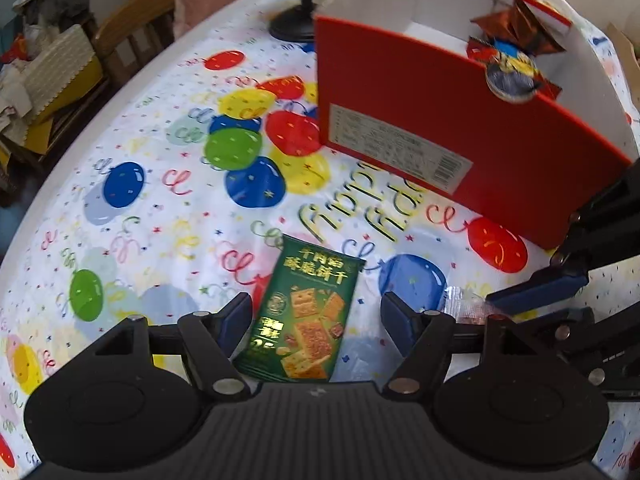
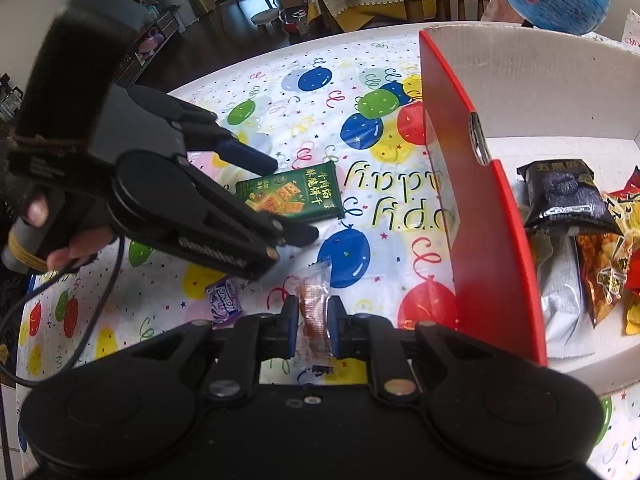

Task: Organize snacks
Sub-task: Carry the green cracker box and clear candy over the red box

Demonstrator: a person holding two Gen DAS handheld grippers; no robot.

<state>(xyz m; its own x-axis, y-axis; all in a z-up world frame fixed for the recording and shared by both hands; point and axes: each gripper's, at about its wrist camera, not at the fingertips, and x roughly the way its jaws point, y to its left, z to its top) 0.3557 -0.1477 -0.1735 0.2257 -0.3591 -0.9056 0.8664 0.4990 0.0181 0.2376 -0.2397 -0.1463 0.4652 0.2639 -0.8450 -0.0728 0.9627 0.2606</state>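
Right tool (image 2: 313, 330): closed on a small clear-wrapped snack (image 2: 314, 312), pinched at its lower part so the free end points toward the red box (image 2: 486, 240).
Left tool (image 1: 316, 320): fingers spread wide, straddling the green cracker packet (image 1: 308, 316), which lies flat on the bench (image 1: 160, 208) in front of the red box; likely lined up for a pick.
Red box: open-topped, several packets already inside, so it appears to be the collecting place.
Right view only: box contents, including a black packet (image 2: 560, 196), and a purple packet (image 2: 224, 304) left of the box.
Left view only: barcode label (image 1: 396, 148) on the box's outer wall.
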